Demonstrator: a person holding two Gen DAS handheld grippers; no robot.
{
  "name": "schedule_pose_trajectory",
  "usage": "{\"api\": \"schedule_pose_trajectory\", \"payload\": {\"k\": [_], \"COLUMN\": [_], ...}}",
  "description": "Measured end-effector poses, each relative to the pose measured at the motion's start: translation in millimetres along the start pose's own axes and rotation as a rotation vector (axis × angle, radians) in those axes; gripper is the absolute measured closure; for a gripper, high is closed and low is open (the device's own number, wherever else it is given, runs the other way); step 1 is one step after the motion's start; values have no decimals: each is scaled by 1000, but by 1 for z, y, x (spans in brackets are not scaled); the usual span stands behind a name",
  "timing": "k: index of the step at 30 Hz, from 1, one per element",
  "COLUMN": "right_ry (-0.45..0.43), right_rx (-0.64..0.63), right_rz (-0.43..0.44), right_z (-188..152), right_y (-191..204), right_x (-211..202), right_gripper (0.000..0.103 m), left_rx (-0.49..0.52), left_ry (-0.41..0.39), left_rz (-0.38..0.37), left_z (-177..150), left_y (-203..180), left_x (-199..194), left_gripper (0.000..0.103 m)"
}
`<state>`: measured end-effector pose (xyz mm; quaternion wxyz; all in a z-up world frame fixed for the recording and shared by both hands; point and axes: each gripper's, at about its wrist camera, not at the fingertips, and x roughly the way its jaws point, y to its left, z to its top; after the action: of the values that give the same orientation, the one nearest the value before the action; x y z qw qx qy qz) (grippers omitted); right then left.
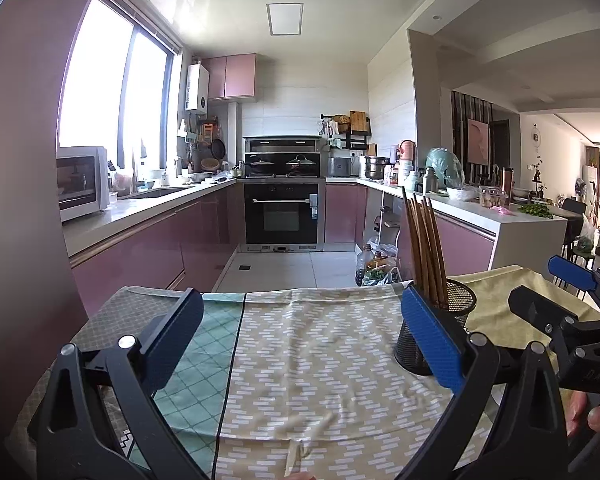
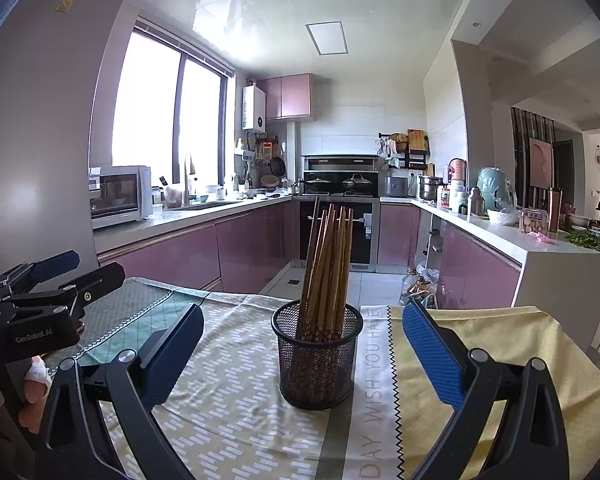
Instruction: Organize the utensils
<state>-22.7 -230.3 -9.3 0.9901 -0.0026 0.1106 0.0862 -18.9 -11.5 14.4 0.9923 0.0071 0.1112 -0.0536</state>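
Observation:
A black mesh holder (image 2: pixel 316 356) stands upright on the tablecloth (image 2: pixel 228 408), with several wooden chopsticks (image 2: pixel 327 264) standing in it and leaning slightly. My right gripper (image 2: pixel 302 344) is open, its jaws apart either side of the holder without touching it. In the left wrist view the holder (image 1: pixel 460 308) and chopsticks (image 1: pixel 424 248) sit behind my right finger. My left gripper (image 1: pixel 300 332) is open and empty over bare cloth. It also shows at the left of the right wrist view (image 2: pixel 60 276), and the right gripper (image 1: pixel 556 292) shows at the right of the left wrist view.
The table's far edge (image 2: pixel 228 300) drops to the kitchen floor. Pink cabinets and counters (image 2: pixel 172 248) line the room beyond, with an oven (image 1: pixel 282 212) at the back. Bags and bottles (image 1: pixel 374 264) sit on the floor near the right counter.

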Motion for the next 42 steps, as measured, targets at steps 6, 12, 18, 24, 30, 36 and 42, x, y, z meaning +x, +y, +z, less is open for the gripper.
{"api": "schedule_pose_trajectory", "payload": {"k": [6, 12, 18, 24, 30, 36, 42], "right_ry": [-5, -10, -7, -9, -11, -11, -10], "right_rx": [-1, 0, -2, -7, -10, -6, -5], "right_rz": [-9, -13, -10, -5, -3, -3, -4], "right_z": [0, 2, 3, 4, 4, 3, 3], "right_y": [0, 0, 1, 3, 4, 4, 4], "right_x": [-2, -4, -4, -3, -3, -3, -2], "right_gripper": [7, 7, 7, 7, 7, 7, 7], "left_rx": [-3, -3, -7, -8, -5, -9, -9], "left_ry": [1, -4, -11, -25, -36, -38, -39], "left_rz": [3, 9, 19, 25, 24, 23, 23], "left_z": [0, 0, 2, 4, 4, 4, 4], "left_y": [0, 0, 1, 1, -2, -2, -2], "left_x": [-1, -2, -4, -8, -11, -11, -11], "left_gripper": [6, 6, 6, 6, 6, 6, 6]}}
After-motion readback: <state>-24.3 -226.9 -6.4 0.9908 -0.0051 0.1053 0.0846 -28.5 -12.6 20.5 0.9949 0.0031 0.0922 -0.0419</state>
